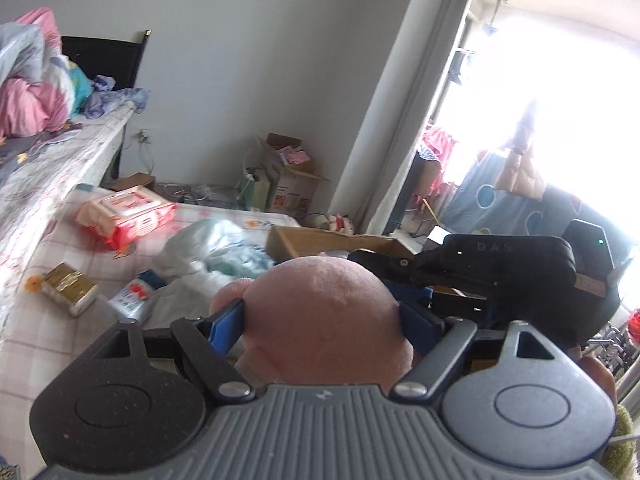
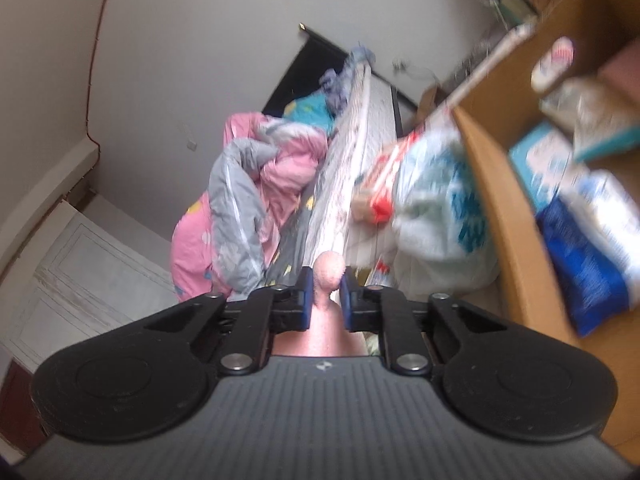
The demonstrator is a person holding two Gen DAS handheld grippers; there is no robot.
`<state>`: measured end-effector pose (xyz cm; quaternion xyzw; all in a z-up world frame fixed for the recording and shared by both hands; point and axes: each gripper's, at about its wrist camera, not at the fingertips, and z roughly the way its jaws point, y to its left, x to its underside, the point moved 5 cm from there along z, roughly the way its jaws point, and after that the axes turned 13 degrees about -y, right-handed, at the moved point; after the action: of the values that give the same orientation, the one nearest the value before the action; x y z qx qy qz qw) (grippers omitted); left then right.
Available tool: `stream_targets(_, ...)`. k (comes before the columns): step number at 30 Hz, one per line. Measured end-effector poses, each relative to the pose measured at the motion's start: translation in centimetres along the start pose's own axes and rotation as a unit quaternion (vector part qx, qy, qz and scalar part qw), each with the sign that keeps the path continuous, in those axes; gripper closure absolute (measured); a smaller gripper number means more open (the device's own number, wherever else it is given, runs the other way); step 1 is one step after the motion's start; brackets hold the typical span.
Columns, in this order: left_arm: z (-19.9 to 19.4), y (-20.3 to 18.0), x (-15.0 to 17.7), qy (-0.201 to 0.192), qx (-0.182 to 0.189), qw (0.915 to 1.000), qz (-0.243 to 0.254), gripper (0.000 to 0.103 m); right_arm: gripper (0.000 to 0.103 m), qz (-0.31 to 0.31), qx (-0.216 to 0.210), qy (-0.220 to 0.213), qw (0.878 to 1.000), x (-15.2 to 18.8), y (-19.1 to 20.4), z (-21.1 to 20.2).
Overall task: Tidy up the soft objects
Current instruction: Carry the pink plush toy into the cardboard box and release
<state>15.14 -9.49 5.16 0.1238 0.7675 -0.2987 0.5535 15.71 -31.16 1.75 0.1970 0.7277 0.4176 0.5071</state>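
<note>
Now the pink soft toy (image 1: 326, 320) sits right between the blue pads of the left gripper (image 1: 322, 320), which squeeze its round fat part from both sides, fingers wide apart. The right gripper (image 2: 325, 292) pinches a thin end of the same pink toy (image 2: 329, 274), its fingers almost together. So both hands hold it at once, up off the bed. The cardboard box (image 2: 500, 184), already filled with packets, lies close on the right gripper's right side. My guess is the toy goes there next, with the right hand nearer.
</note>
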Motion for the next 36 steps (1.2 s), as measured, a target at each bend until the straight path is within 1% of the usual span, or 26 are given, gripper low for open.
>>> stream_targets(2,1.2,-1.4,-0.4,-0.001,0.014,0.9999,0.005,0.016,0.093,-0.019,0.002,-0.015,1.0,-1.7,0.0,-1.1)
stream_targets(5,3.0,-3.3,-0.4,0.001,0.033,0.9994,0.003,0.016,0.094,-0.043,0.013,-0.03,0.999,-4.6,-0.6,-2.4)
stream_targets(8,3.9,-4.2,-0.1,0.003,0.043,0.9991,-0.004,0.016,0.094,-0.063,0.04,-0.046,0.996,-7.6,-1.6,-3.3)
stream_targets(10,4.3,-4.1,0.2,0.009,0.04,0.9992,-0.005,0.016,0.094,-0.078,0.064,-0.058,0.993,-9.5,-2.7,-3.9)
stream_targets(13,4.4,-3.1,0.6,0.018,0.022,0.9996,-0.006,0.016,0.094,-0.104,0.097,-0.074,0.987,-12.2,-4.3,-4.8)
stream_targets(15,4.1,-2.1,0.8,0.02,0.009,0.9997,-0.012,0.016,0.094,-0.136,0.119,-0.075,0.981,-13.5,-5.4,-5.0)
stream_targets(18,3.7,-0.3,1.2,0.023,-0.017,0.9993,-0.023,0.016,0.094,-0.191,0.172,-0.048,0.965,-13.5,-8.0,-3.8)
stream_targets(20,3.3,0.9,1.5,0.026,-0.031,0.9986,-0.033,0.016,0.094,-0.221,0.215,-0.011,0.951,-12.2,-10.6,-2.3)
stream_targets(21,3.1,1.5,1.6,0.029,-0.038,0.9982,-0.038,0.016,0.094,-0.222,0.231,0.016,0.947,-11.1,-12.0,-1.3)
stream_targets(23,2.8,2.4,1.8,0.032,-0.049,0.9974,-0.043,0.016,0.094,-0.207,0.241,0.045,0.947,-9.4,-13.9,-0.1)
stream_targets(24,2.6,2.7,1.8,0.033,-0.054,0.9971,-0.043,0.016,0.094,-0.206,0.244,0.049,0.946,-9.2,-14.3,0.1)
stream_targets(26,2.2,3.4,1.8,0.033,-0.061,0.9967,-0.044,0.016,0.094,-0.208,0.25,0.038,0.945,-9.6,-14.4,0.3)
stream_targets(28,1.9,3.7,1.6,0.029,-0.063,0.9965,-0.046,0.016,0.094,-0.215,0.255,0.02,0.943,-10.8,-13.8,0.4)
stream_targets(32,1.4,4.2,1.3,0.022,-0.063,0.9964,-0.051,0.016,0.094,-0.258,0.267,-0.028,0.928,-13.4,-11.0,-0.8)
stream_targets(33,1.4,4.2,1.3,0.022,-0.064,0.9964,-0.052,0.016,0.094,-0.269,0.27,-0.041,0.923,-14.2,-10.2,-1.6)
stream_targets(36,1.3,4.3,1.5,0.024,-0.064,0.9961,-0.057,0.016,0.094,-0.296,0.284,-0.061,0.91,-14.5,-9.3,-2.3)
